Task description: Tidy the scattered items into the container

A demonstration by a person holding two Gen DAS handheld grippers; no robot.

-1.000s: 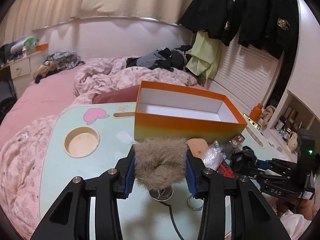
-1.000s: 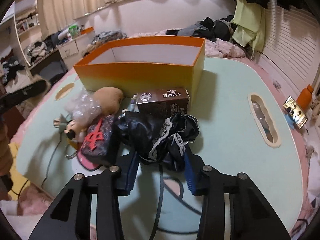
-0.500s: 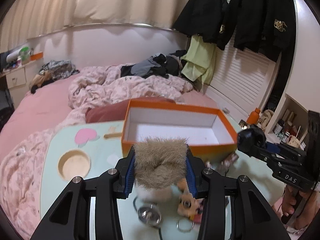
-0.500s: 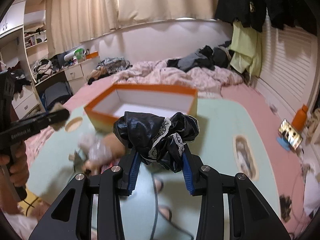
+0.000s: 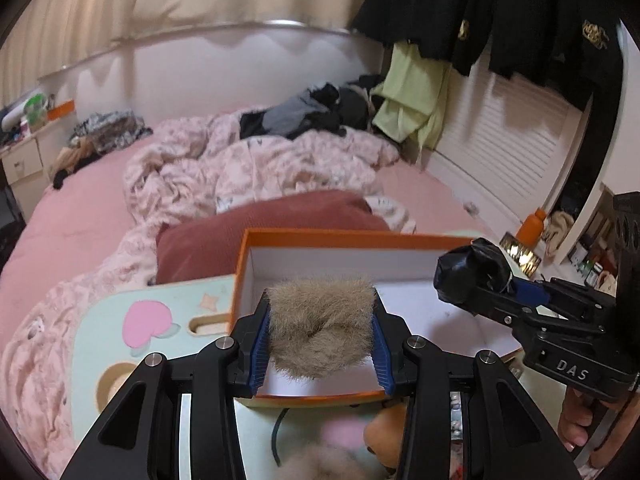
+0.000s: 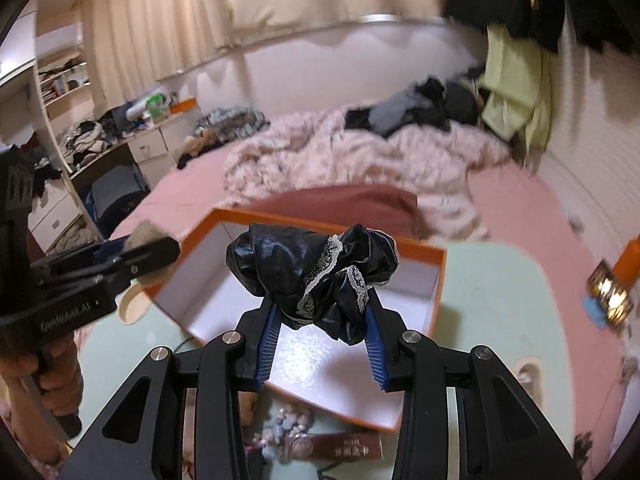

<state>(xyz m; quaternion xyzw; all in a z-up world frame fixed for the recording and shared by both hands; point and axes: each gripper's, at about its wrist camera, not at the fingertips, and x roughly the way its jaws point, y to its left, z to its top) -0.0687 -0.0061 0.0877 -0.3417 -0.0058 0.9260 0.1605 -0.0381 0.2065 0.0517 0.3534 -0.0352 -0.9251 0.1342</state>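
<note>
The left gripper (image 5: pixel 320 344) is squeezing a fuzzy tan puff (image 5: pixel 320 326) between its blue pads, and the puff hangs just over the near end of the orange box (image 5: pixel 280 236). The right gripper (image 6: pixel 320 344) is clamped on a black shiny scrunchie (image 6: pixel 312 268) with white lace on it, and that one is held up over the open box too. The box is made of card, orange outside and plain white inside, and it looks bare inside where I can see (the grippers hide part of it). It sits on a pale green desk (image 5: pixel 100 344) with a pink shape, a little star and a round wooden cup hole in it. More small things lie on the desk close to the box: a soft round toy (image 5: pixel 384 436), another bit of tan fluff (image 5: pixel 316 464), a black cord (image 5: pixel 278 432) and a dark brown carton (image 6: pixel 336 446) with writing on it. A hand (image 6: pixel 56 380) grips the handle of the left tool. Behind the desk is a bed with a pink sheet (image 5: pixel 80 220), a crumpled flowery blanket (image 5: pixel 248 168) and a dark red pillow (image 5: pixel 256 232). Black jackets (image 5: pixel 500 8) and a light green top (image 5: pixel 416 100) hang on the wall, and cream curtains (image 6: pixel 240 4) hang above the bed.
</note>
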